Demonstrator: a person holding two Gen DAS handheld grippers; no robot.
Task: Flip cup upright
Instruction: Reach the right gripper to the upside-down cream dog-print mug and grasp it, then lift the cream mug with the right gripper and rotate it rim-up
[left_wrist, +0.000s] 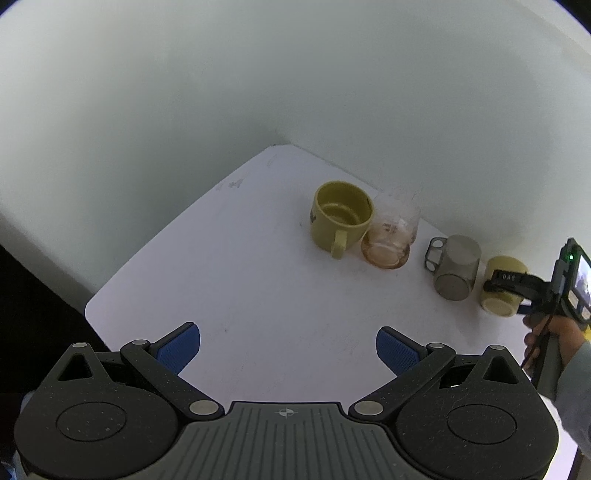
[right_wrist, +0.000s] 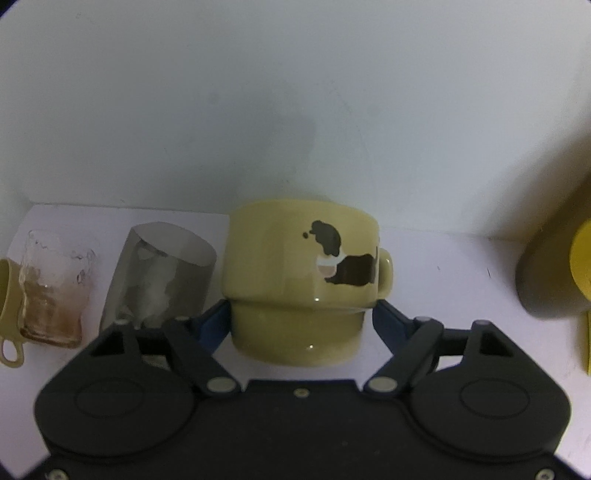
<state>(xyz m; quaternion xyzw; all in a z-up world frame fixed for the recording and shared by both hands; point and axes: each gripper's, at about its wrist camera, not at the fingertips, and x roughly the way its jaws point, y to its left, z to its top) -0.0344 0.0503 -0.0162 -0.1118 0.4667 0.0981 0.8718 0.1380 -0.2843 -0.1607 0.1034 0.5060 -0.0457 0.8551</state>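
Note:
A cream-yellow mug with dark patches (right_wrist: 295, 280) stands mouth up on the white table, its handle to the right. My right gripper (right_wrist: 299, 317) has its blue pads on both sides of the mug's narrow base, shut on it. In the left wrist view this mug (left_wrist: 504, 286) shows at the far right with the right gripper (left_wrist: 517, 291) around it. My left gripper (left_wrist: 288, 349) is open and empty, low over the table's near part, well away from the cups.
A grey translucent cup (right_wrist: 159, 277) and a clear pinkish glass (right_wrist: 51, 291) stand left of the held mug. A second yellow mug (left_wrist: 341, 218) is farthest left. A white wall runs behind. A dark cylinder with yellow (right_wrist: 557, 266) stands at right.

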